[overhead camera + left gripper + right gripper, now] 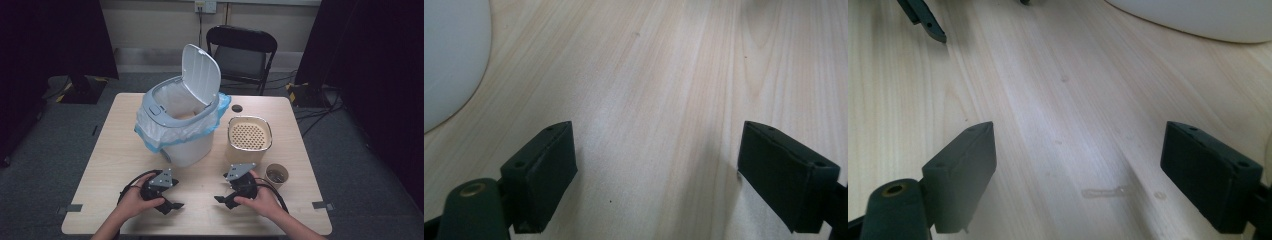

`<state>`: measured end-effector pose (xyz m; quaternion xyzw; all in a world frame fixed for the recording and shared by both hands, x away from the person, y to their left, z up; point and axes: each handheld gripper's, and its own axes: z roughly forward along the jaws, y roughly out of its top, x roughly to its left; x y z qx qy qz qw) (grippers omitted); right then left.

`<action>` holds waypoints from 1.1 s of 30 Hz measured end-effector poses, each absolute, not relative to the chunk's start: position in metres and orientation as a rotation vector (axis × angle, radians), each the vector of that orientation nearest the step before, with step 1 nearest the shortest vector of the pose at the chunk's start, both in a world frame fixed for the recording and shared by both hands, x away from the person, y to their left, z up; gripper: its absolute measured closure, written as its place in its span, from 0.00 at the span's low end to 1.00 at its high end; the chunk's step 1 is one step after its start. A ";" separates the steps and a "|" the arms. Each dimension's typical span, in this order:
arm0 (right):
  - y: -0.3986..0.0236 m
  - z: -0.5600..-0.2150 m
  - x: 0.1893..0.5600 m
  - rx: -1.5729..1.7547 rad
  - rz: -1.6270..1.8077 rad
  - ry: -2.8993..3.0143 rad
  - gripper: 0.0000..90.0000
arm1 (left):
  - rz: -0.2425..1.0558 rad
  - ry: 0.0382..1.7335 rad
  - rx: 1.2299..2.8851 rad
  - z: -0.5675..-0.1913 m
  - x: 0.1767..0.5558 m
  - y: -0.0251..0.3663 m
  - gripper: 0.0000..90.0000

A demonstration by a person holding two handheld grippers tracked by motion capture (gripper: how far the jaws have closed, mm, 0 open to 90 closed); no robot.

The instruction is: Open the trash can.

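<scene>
High view showed one table (115,165), wooden, carrying one white bin (180,125), one beige box (249,137) and one paper cup (276,175), with one black folding chair (242,50) on the floor behind. The bin stood left of centre, its lid (202,75) tipped up and a blue-edged liner (150,137) folded over its rim. The box, with a perforated top, sat just right of the bin; the cup stood near the box's front right corner. No writing could be read on any of them.

Two hands came in from the bottom edge, each with one claw. The left claw (170,205) and the right claw (223,200) lay near the front of the table, pointing at each other and apart, the right one near the cup. Each carried a grey three-cornered plate.

Left gripper view showed what the high view could not: that claw (656,170) stood open over bare wood, nothing between its jaws, a white curve of the bin (449,60) beside it. Right gripper view showed the same for its claw (1078,170), plus the bin's base (1198,20).
</scene>
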<state>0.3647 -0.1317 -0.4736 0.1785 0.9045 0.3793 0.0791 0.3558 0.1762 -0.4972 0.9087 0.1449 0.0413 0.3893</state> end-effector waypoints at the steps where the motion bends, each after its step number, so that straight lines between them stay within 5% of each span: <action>1: -0.134 -0.473 0.364 0.538 1.139 2.710 0.16 | 0.114 0.359 2.313 -0.498 0.355 0.177 0.17; 33: -0.166 -0.435 0.360 0.489 1.113 2.738 0.16 | 0.100 0.295 2.325 -0.503 0.351 0.174 0.00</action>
